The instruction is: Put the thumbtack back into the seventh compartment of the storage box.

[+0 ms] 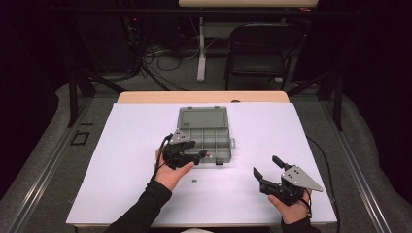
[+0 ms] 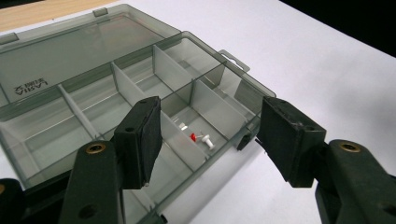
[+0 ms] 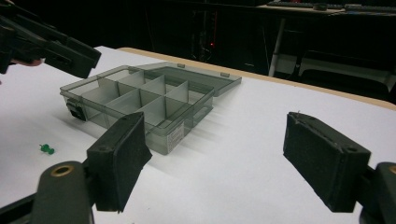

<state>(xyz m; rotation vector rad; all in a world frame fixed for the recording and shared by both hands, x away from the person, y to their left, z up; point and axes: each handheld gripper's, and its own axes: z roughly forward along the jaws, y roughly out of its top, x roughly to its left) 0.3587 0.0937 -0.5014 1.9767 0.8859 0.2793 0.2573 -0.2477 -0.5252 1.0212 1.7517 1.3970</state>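
Observation:
A smoky grey compartment box (image 1: 209, 137) lies open in the middle of the white mat, its lid (image 1: 202, 117) folded flat at the far side. My left gripper (image 1: 200, 155) hovers over the box's near edge, open, nothing between its pads. In the left gripper view the open left gripper (image 2: 208, 122) frames a front compartment that holds a red pin (image 2: 193, 137) and a white pin (image 2: 208, 142). A green pushpin (image 1: 194, 181) lies loose on the mat near the left hand, the same pushpin (image 3: 46, 149) left of the box (image 3: 140, 100). My right gripper (image 1: 265, 165) rests open at the right front, empty.
The white mat (image 1: 121, 160) covers most of the table, with a wooden strip (image 1: 145, 97) at the far edge. Behind the table stand a black chair (image 1: 260, 48), a white table leg (image 1: 200, 48) and tangled cables (image 1: 160, 53) on the floor.

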